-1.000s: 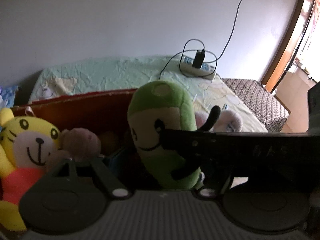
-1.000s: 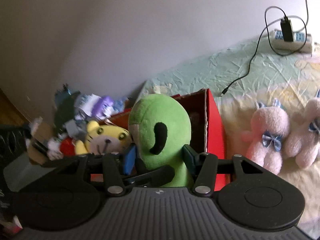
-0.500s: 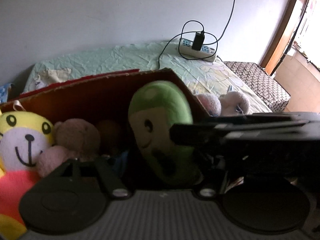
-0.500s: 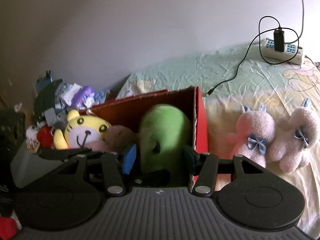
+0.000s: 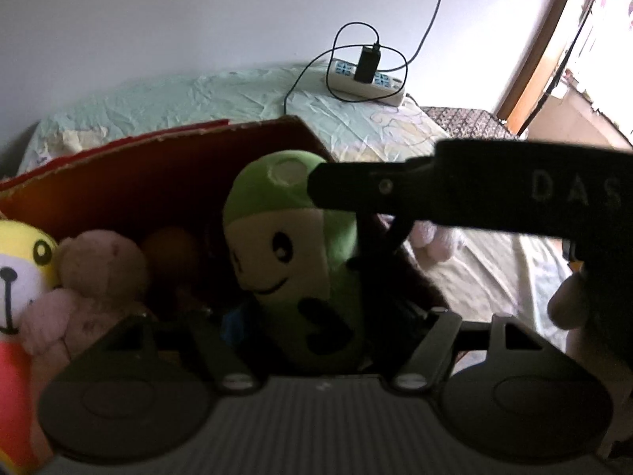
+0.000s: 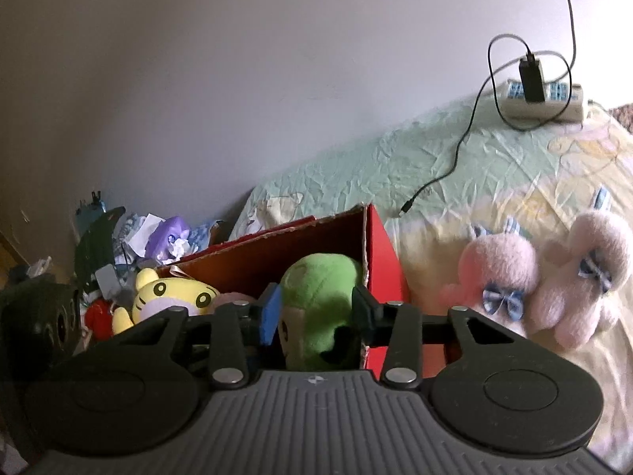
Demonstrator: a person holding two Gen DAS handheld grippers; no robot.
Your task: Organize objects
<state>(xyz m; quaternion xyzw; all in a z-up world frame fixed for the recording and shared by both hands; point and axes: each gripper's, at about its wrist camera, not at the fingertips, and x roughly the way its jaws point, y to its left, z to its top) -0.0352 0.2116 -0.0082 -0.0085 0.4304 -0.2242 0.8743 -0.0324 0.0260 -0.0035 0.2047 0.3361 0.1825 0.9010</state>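
Green plush toy [image 6: 316, 301] with a smiling cream face is sitting between the right claw [image 6: 316, 312]'s pads, pinched, inside the red cardboard box [image 6: 379, 253] on the bed [image 6: 455, 166]. Left claw [image 5: 316, 328] is gaping around it; its base is hiding in shadow.

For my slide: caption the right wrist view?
Right gripper holds green plush inside red box.
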